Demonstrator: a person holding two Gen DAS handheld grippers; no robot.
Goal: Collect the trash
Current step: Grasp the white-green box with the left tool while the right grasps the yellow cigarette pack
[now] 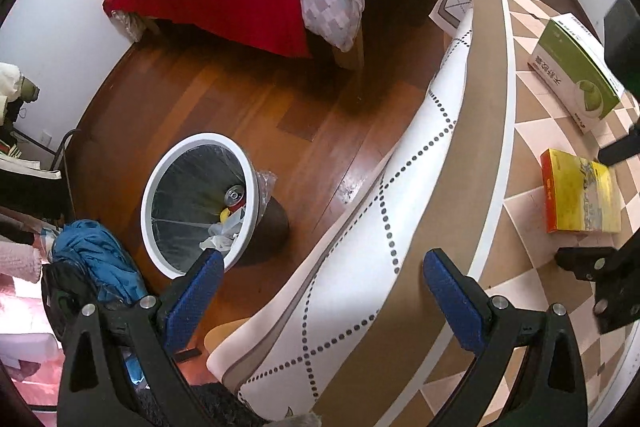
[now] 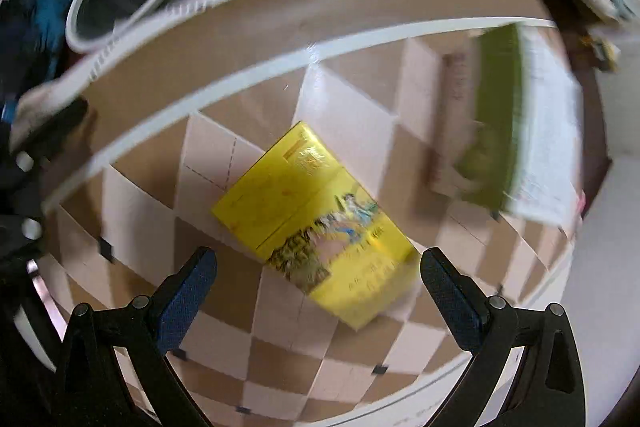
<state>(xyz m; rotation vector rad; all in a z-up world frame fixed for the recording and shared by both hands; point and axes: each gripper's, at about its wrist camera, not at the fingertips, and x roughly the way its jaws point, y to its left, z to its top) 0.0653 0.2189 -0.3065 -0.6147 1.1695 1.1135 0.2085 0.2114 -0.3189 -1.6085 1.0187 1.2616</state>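
Squarely yellow box [image 2: 316, 223] mid-table, right gripper [image 2: 318, 275] jaws wide — empty

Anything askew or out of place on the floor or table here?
The trash bin leans at a tilt on the wooden floor rather than standing upright. On the table, the yellow box and green box lie loose, uncollected.

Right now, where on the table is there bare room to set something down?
Bare checked tabletop lies between the yellow box and the table's brown edge band. Tighter between the yellow box and green box. Right tongs hover open over the yellow box.
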